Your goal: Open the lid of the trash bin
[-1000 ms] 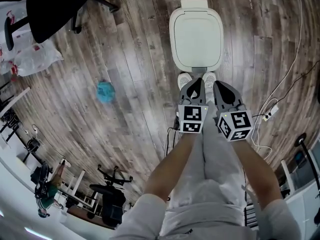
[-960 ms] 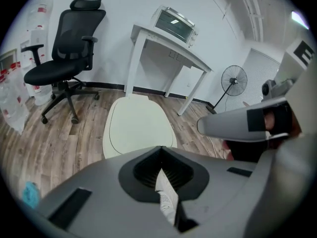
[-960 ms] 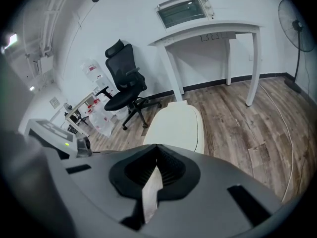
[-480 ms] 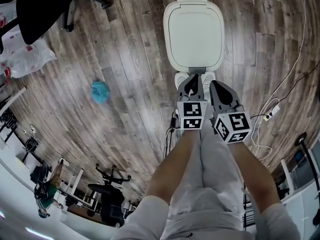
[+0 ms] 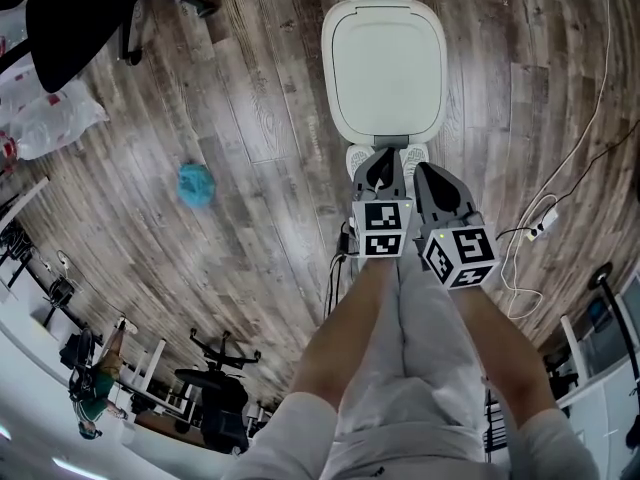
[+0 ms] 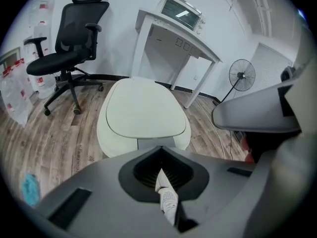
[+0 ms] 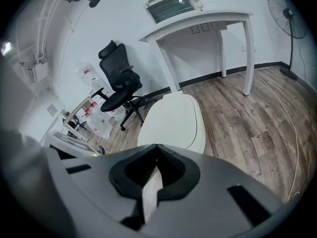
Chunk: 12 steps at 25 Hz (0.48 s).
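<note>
The white trash bin (image 5: 384, 68) stands on the wood floor straight ahead with its lid down flat. It fills the middle of the left gripper view (image 6: 141, 113) and shows in the right gripper view (image 7: 173, 120). My left gripper (image 5: 382, 164) and right gripper (image 5: 424, 174) hang side by side just in front of the bin's near edge, above the person's white shoes (image 5: 362, 158). Both are shut with nothing held, and neither touches the bin. The left gripper (image 6: 161, 155) and the right gripper (image 7: 157, 150) both point at the lid.
A blue crumpled thing (image 5: 194, 184) lies on the floor to the left. A black office chair (image 6: 69, 58) and plastic bags (image 5: 50, 118) stand farther left. Behind the bin are a white table (image 6: 173, 33) with a toaster oven and a fan (image 6: 241, 76). Cables and a power strip (image 5: 540, 223) lie to the right.
The bin has come slightly closer and more central in the head view. Both grippers have edged forward toward its near edge, still shut.
</note>
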Available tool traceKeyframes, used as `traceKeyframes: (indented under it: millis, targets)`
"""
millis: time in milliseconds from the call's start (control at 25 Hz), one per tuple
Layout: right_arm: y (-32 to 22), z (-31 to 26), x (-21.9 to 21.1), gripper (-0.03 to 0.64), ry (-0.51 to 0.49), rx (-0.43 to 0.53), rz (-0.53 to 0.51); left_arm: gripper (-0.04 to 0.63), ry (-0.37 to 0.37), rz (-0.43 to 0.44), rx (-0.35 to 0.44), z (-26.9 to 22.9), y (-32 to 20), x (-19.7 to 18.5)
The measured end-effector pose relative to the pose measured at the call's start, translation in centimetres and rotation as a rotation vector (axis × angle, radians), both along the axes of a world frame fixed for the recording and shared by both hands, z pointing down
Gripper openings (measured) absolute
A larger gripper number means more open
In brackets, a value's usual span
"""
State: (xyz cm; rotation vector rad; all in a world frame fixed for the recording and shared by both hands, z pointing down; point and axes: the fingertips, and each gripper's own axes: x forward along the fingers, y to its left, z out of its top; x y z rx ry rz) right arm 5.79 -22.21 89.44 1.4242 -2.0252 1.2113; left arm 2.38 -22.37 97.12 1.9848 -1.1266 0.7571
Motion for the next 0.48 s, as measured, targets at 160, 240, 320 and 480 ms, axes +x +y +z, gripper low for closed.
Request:
traceKeyframes:
  millis: [160, 240, 320, 480]
  targets:
    - [0.02, 0.22, -0.25, 0.016, -0.001, -0.003, -0.004, -0.003, -0.002, 0.004, -0.003, 0.27, 0.09, 0.08]
    - [0.01, 0.37, -0.29, 0.017, -0.001, -0.006, 0.001, -0.003, -0.010, 0.010, -0.008, 0.48, 0.25, 0.01]
    - [-0.05, 0.48, -0.20, 0.017, -0.002, -0.009, 0.009, -0.003, -0.027, 0.018, -0.012, 0.65, 0.44, -0.05]
    - [-0.08, 0.44, -0.13, 0.017, 0.002, -0.011, 0.007, -0.003, -0.018, 0.019, -0.004, 0.73, 0.35, 0.08]
